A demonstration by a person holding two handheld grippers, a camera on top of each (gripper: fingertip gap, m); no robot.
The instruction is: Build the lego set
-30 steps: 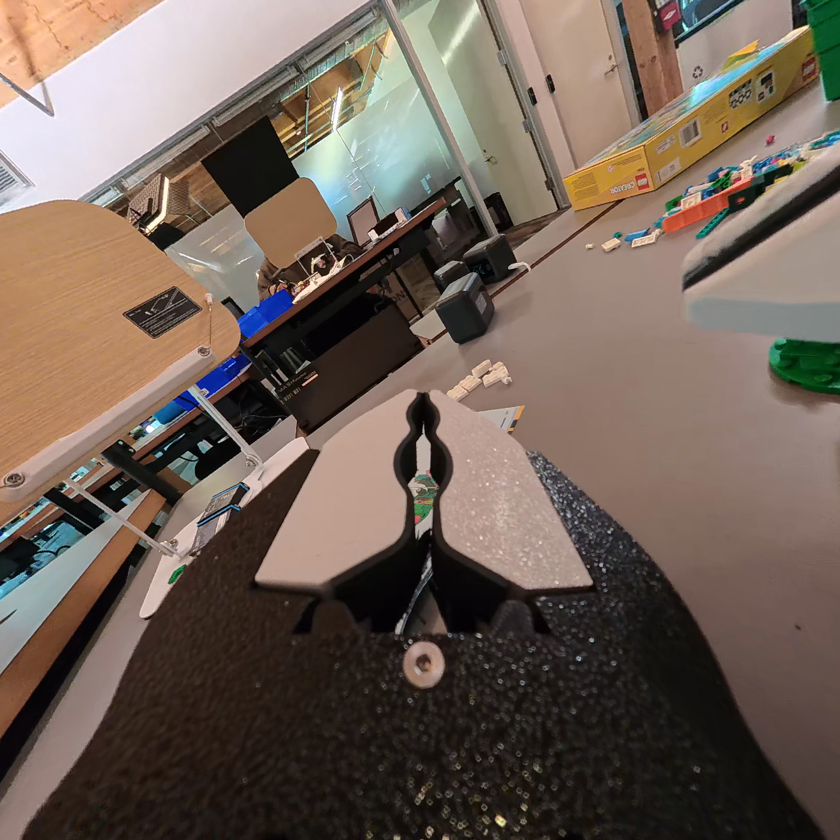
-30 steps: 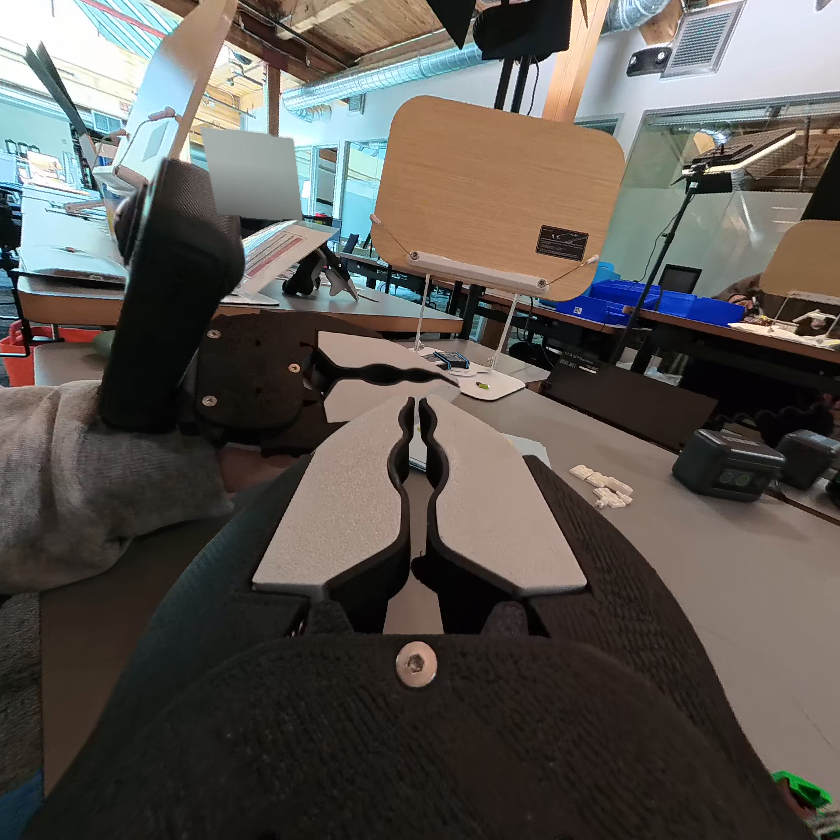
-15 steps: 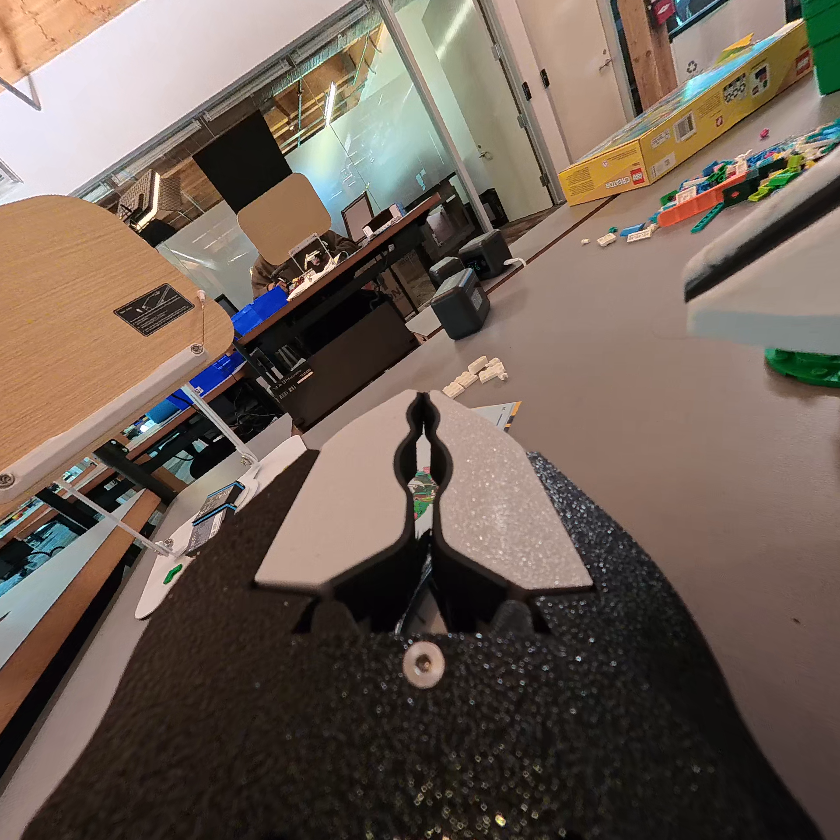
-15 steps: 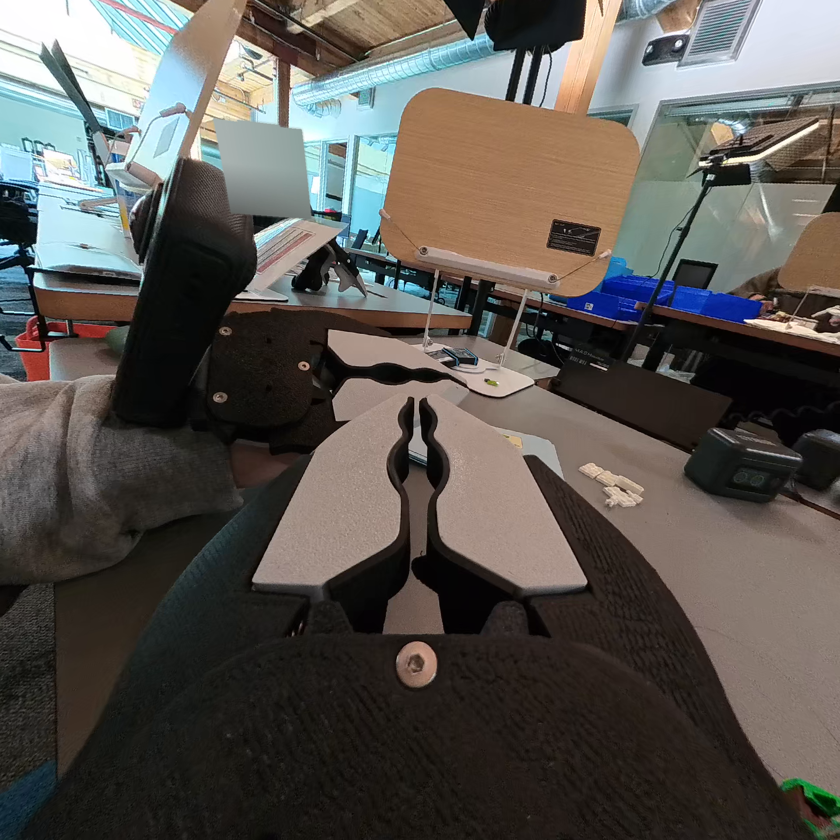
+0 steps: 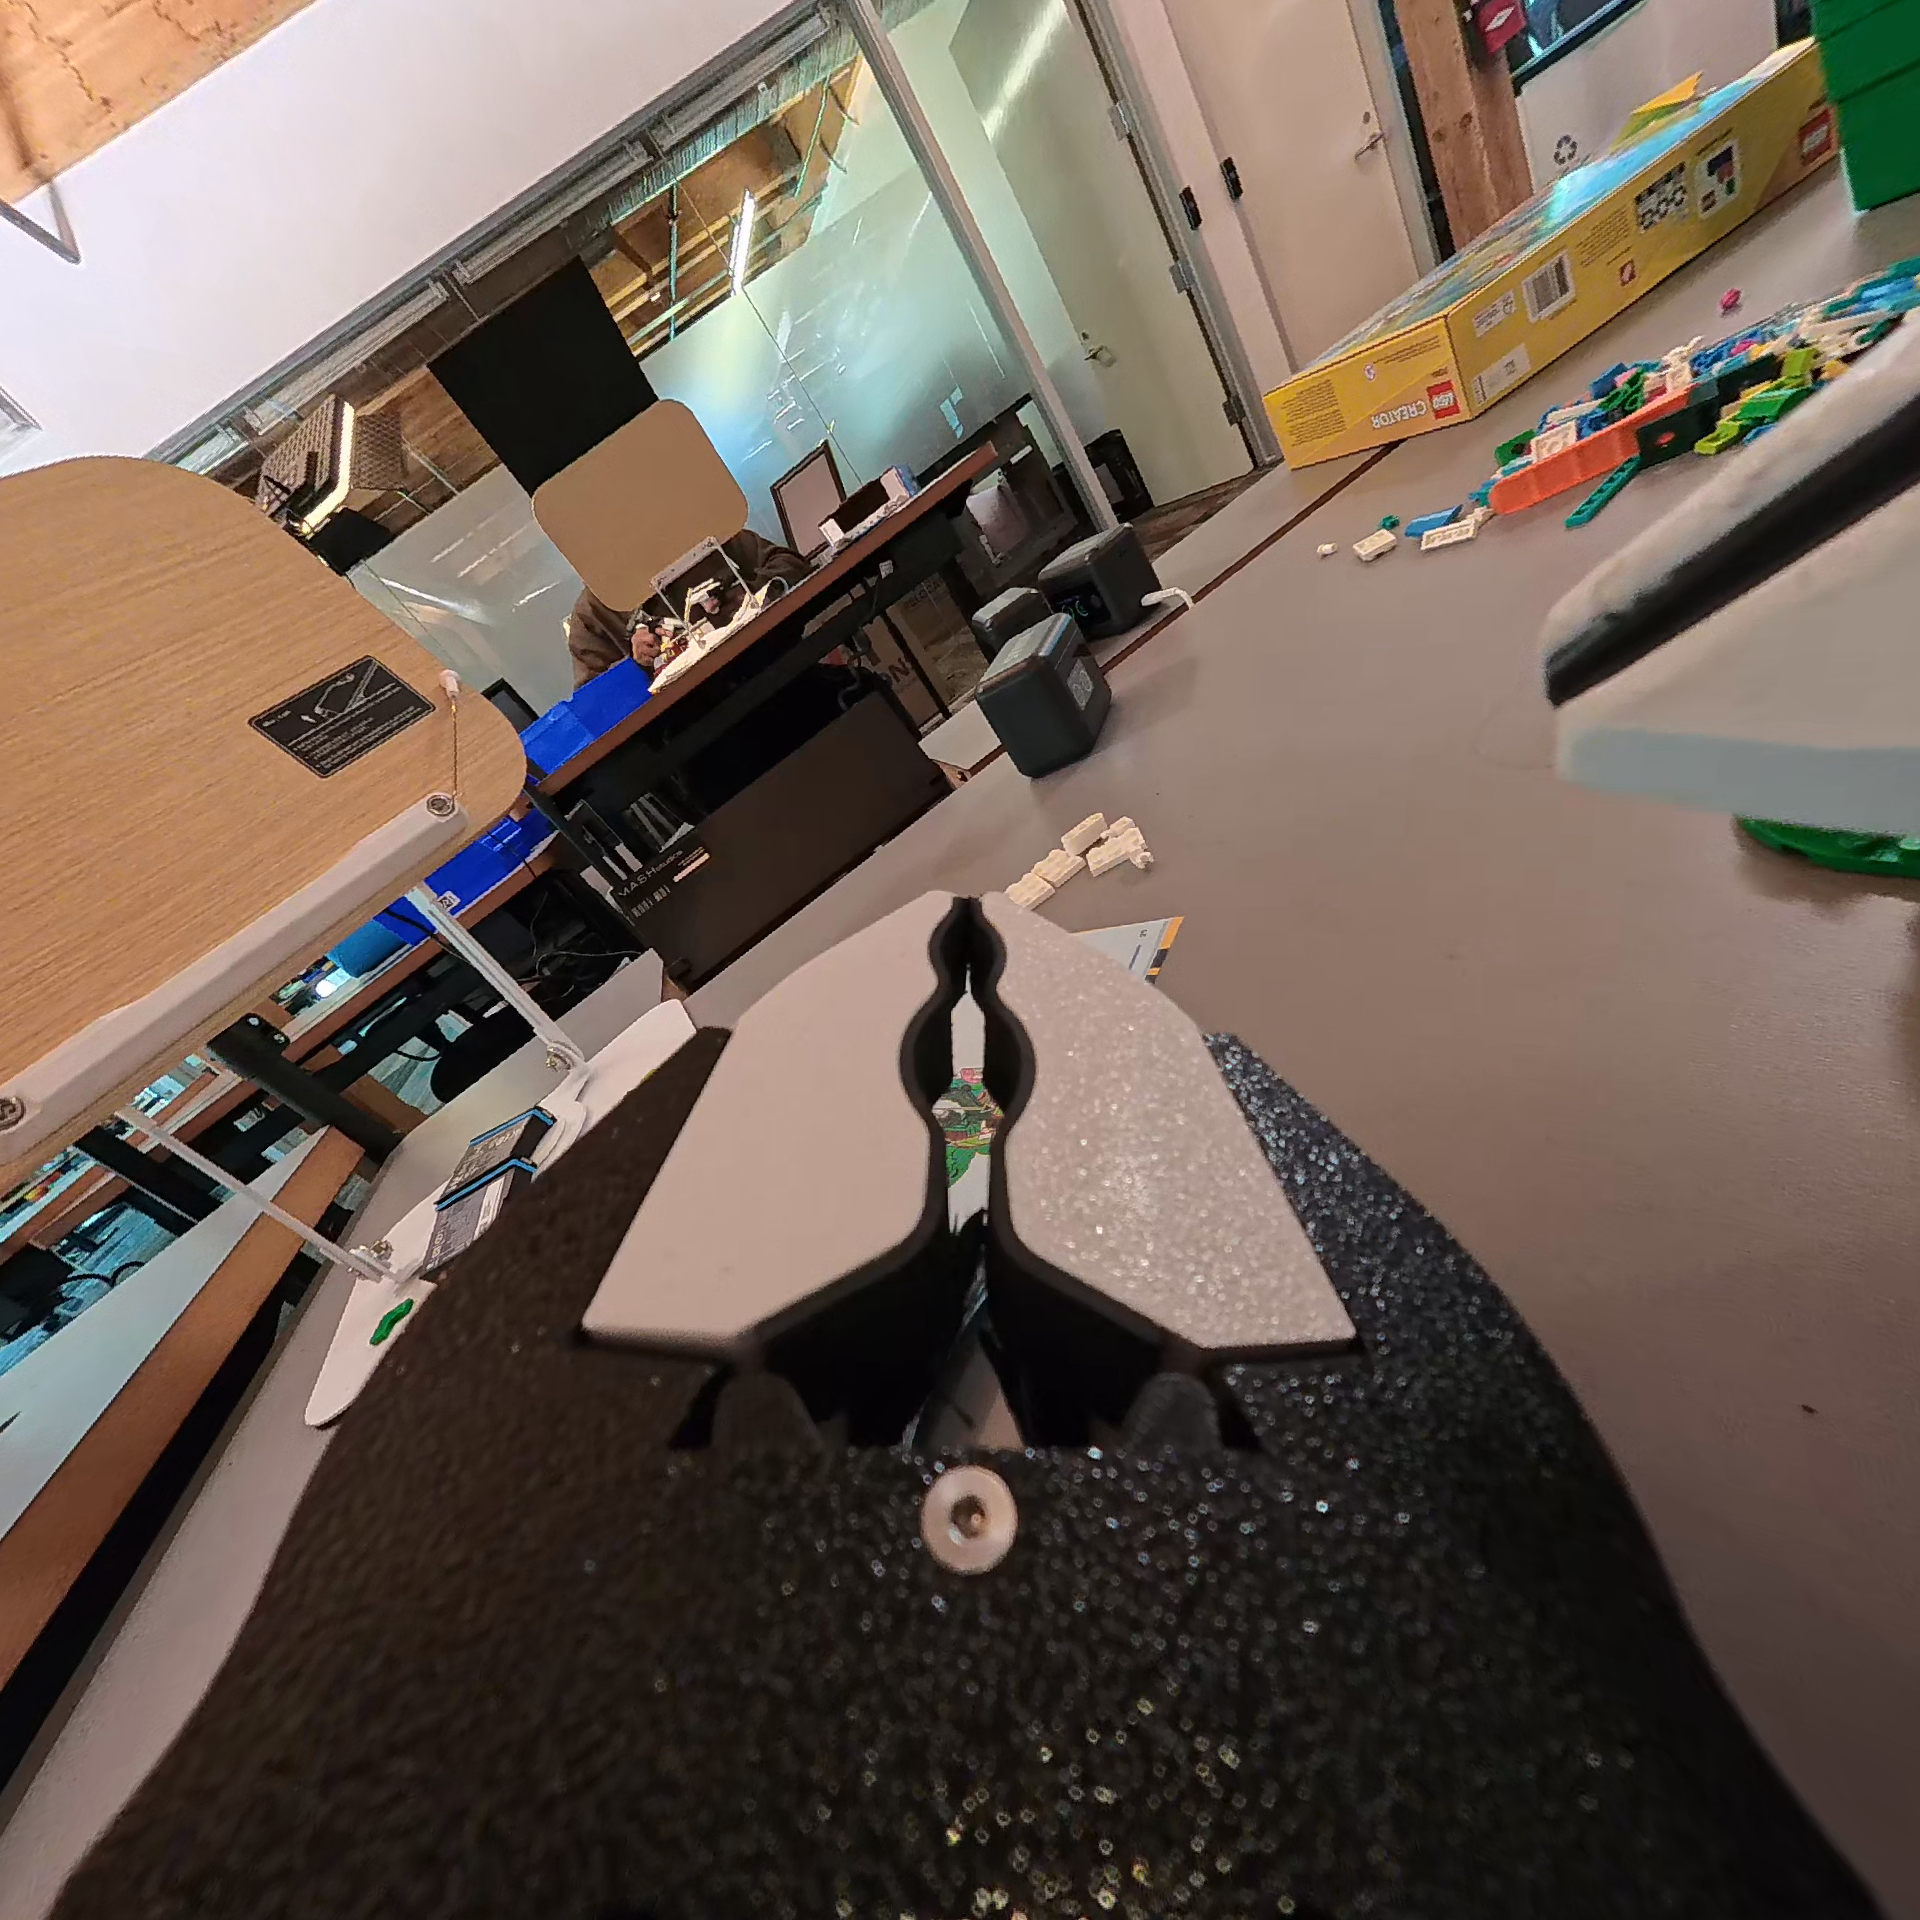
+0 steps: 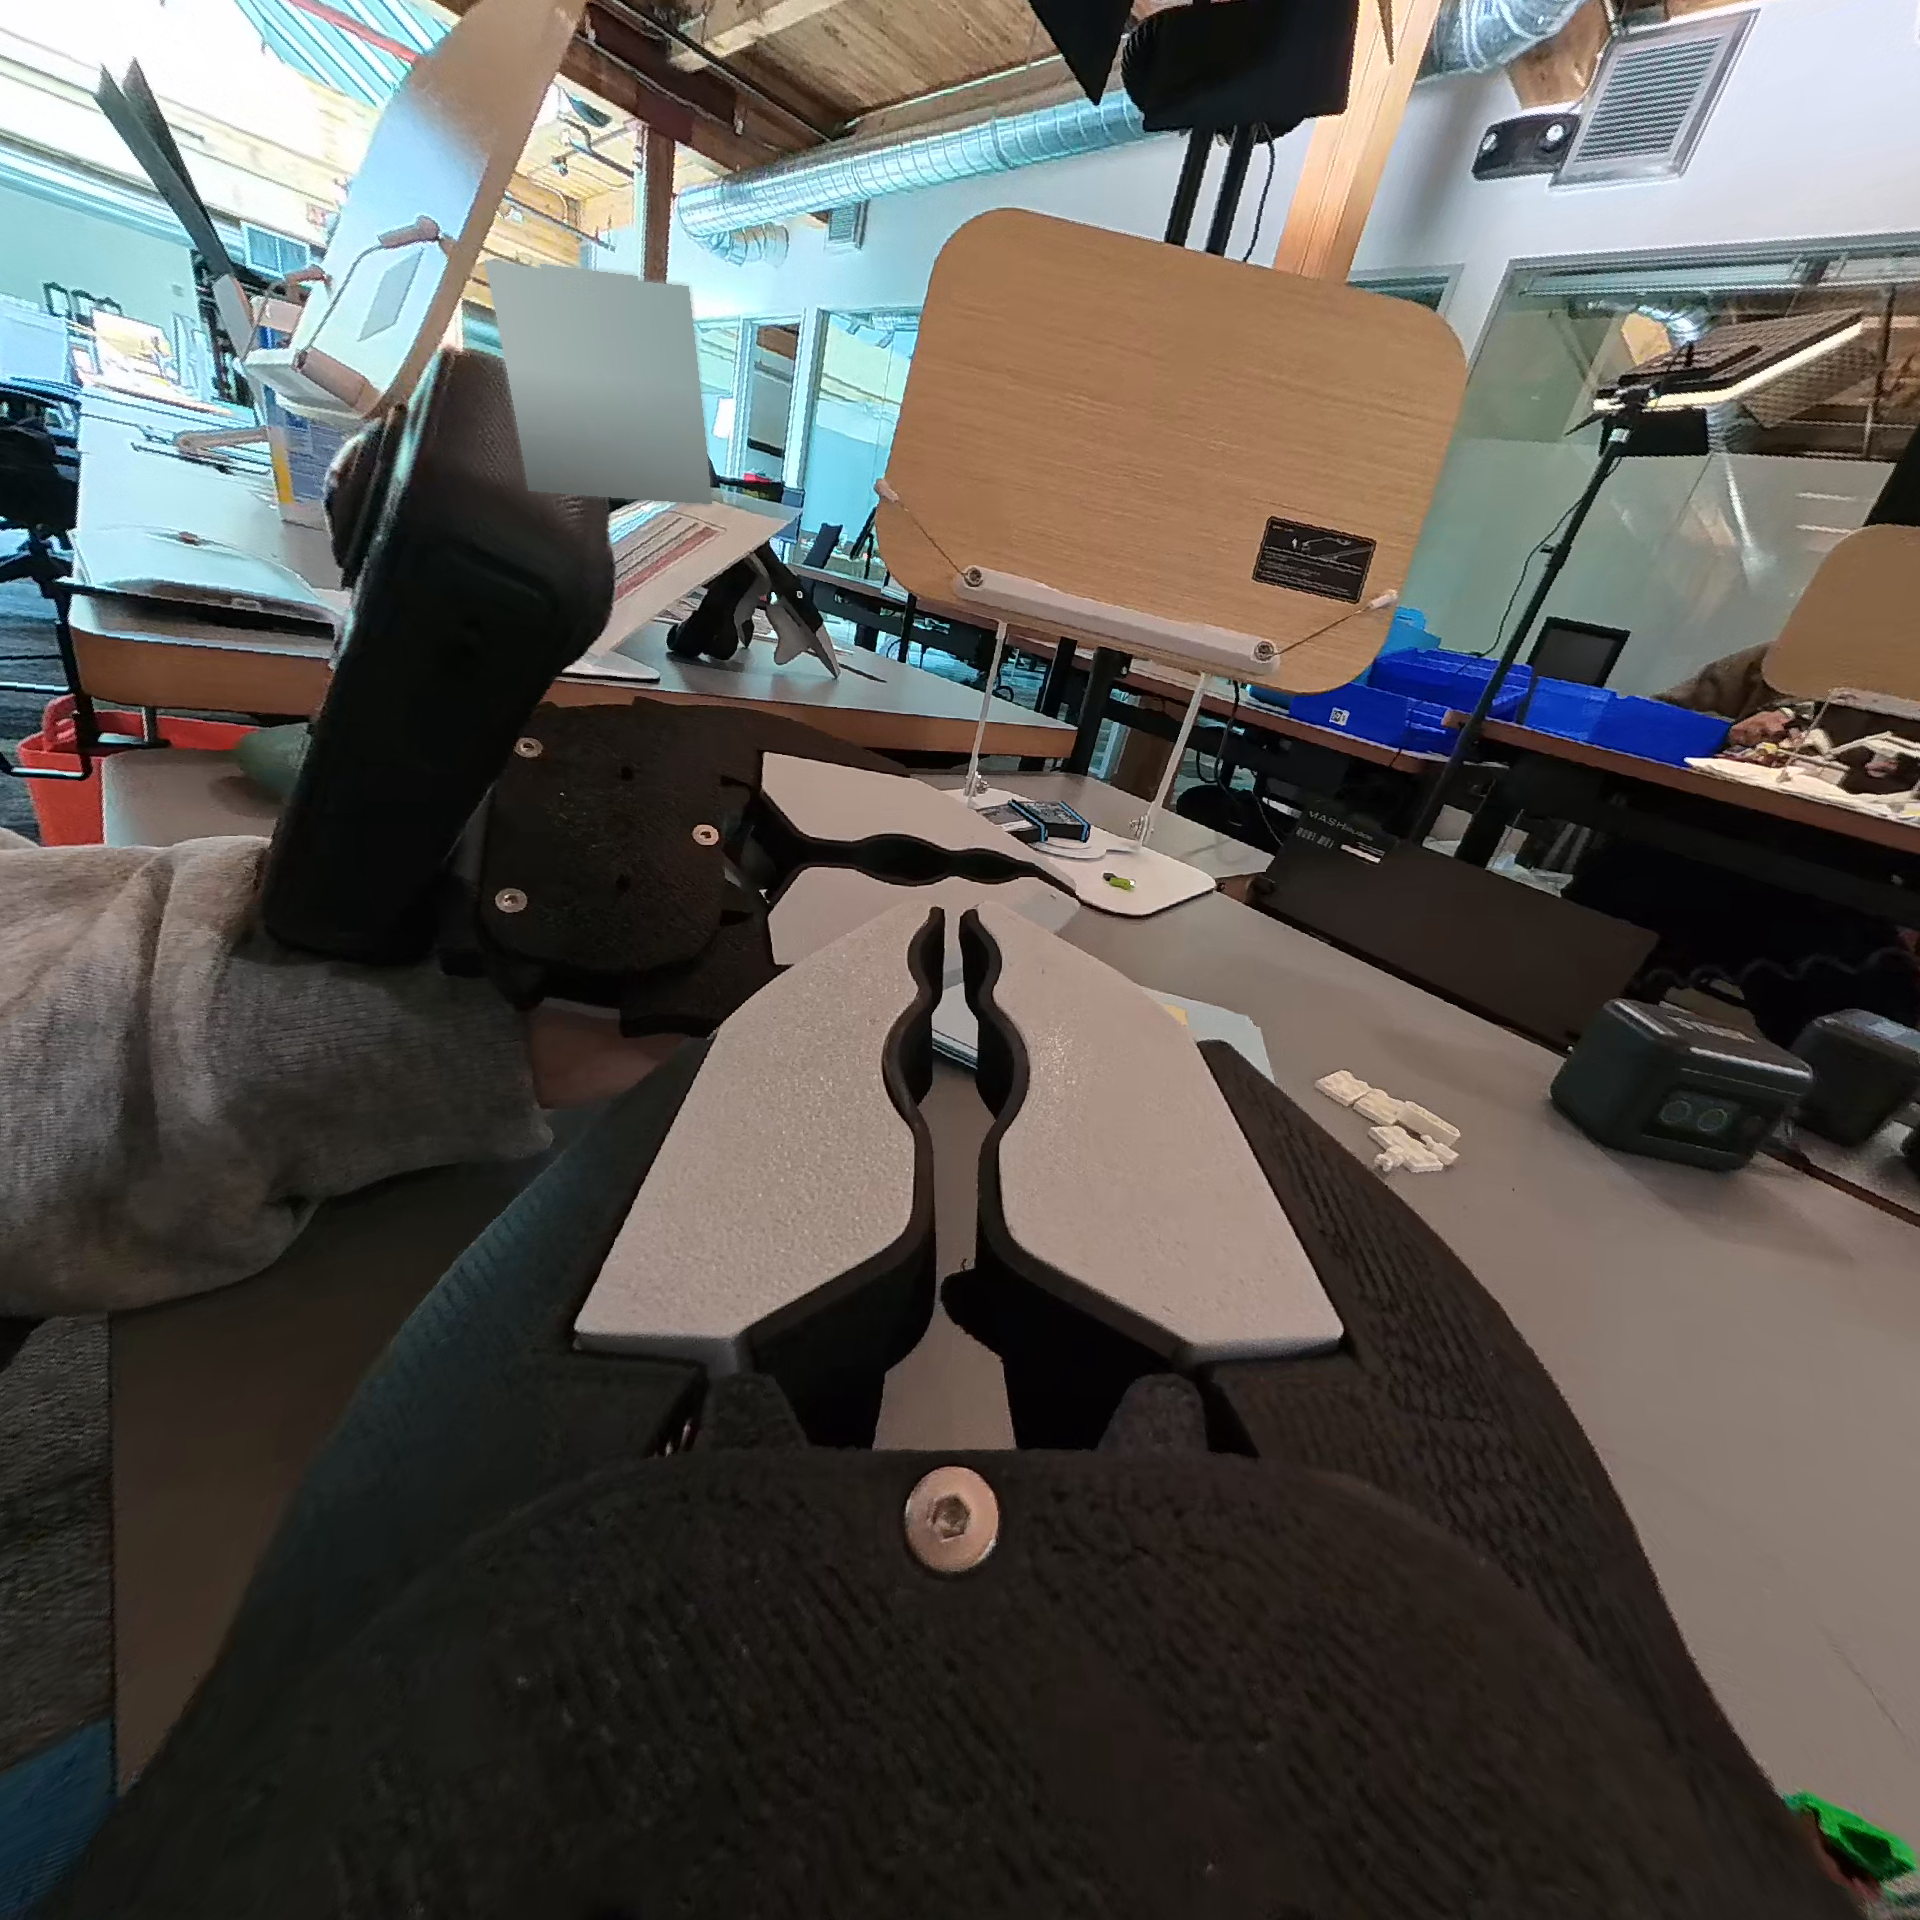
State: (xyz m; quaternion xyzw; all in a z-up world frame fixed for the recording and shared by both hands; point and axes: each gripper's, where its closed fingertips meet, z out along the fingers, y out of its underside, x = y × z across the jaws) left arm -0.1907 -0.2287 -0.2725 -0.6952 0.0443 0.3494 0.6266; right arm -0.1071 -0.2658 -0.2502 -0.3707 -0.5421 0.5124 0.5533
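Observation:
My left gripper (image 5: 968, 916) is shut, low over the grey table (image 5: 1455, 1039), above an instruction booklet (image 5: 1138, 943) that shows through the gap between its fingers. In the right wrist view it (image 6: 1039, 878) lies on its side just ahead of my right gripper (image 6: 951, 920), which is shut with nothing in it. A few white bricks (image 5: 1086, 852) lie ahead; they also show in the right wrist view (image 6: 1392, 1117). A pile of coloured bricks (image 5: 1714, 405) and a yellow set box (image 5: 1538, 281) are far right. A green piece (image 5: 1829, 847) lies under my right gripper's finger (image 5: 1745, 665).
A wooden book stand (image 6: 1164, 436) on a white base (image 6: 1143, 883) stands ahead, with a small green bit on the base. Dark grey boxes (image 5: 1039, 696) sit at the table's far edge. A grey sleeve (image 6: 208, 1039) holds the left gripper. Other desks stand beyond. Tip to tip, the grippers are about 9 centimetres apart.
Both views have shifted slightly as the grippers drift a little. Both grippers stay shut and nothing on the table has moved.

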